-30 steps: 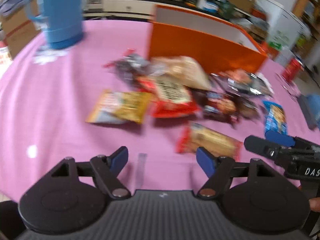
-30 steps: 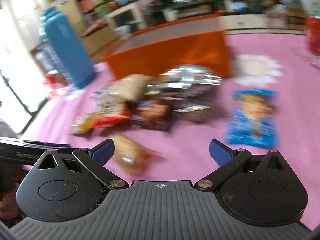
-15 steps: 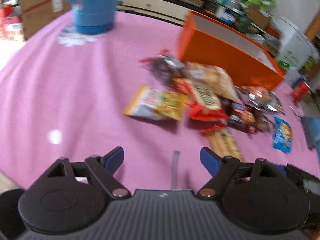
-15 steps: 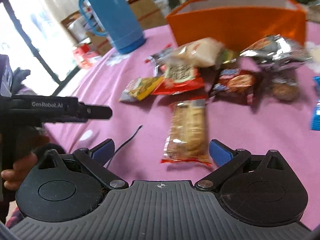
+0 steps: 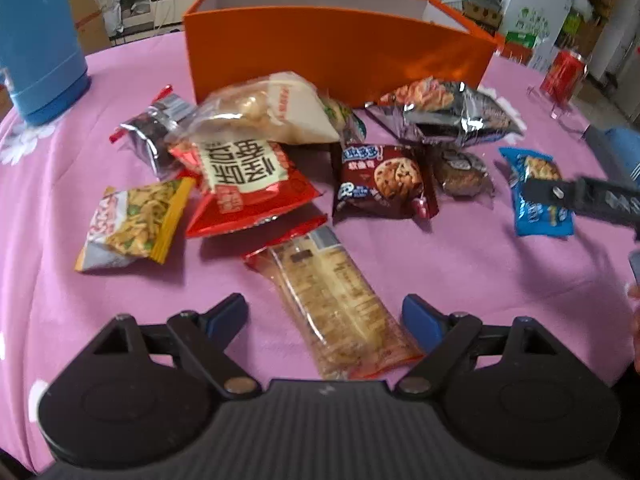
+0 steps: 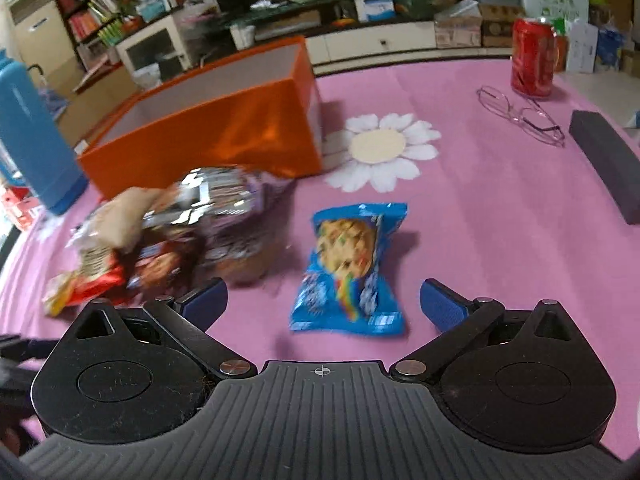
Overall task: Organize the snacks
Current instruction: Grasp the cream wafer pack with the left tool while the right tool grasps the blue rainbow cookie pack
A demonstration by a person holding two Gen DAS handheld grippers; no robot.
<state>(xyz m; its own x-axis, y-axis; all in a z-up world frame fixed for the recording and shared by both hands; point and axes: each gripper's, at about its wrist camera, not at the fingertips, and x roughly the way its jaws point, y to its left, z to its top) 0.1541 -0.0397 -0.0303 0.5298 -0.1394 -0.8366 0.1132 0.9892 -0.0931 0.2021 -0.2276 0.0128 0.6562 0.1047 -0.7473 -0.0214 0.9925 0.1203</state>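
Several snack packets lie in a heap on the pink tablecloth in front of an open orange box (image 5: 336, 52), also in the right wrist view (image 6: 208, 136). My left gripper (image 5: 324, 316) is open, its fingers either side of a long clear cracker packet (image 5: 332, 300). Beyond it lie a red packet (image 5: 244, 184), a yellow packet (image 5: 136, 220) and a brown cookie packet (image 5: 380, 184). My right gripper (image 6: 324, 300) is open, its fingers either side of a blue cookie packet (image 6: 348, 268), which also shows in the left wrist view (image 5: 540, 196).
A blue thermos (image 5: 36, 40) stands at the left, seen too in the right wrist view (image 6: 32, 136). A red can (image 6: 534, 62), glasses (image 6: 520, 114) and a dark case (image 6: 608, 164) lie at the right. The right gripper's body (image 5: 584, 200) shows at the left view's right edge.
My left gripper has swung to face the heap and closed in on the long cracker packet. My right gripper has turned right, from the cracker packet to the blue cookie packet.
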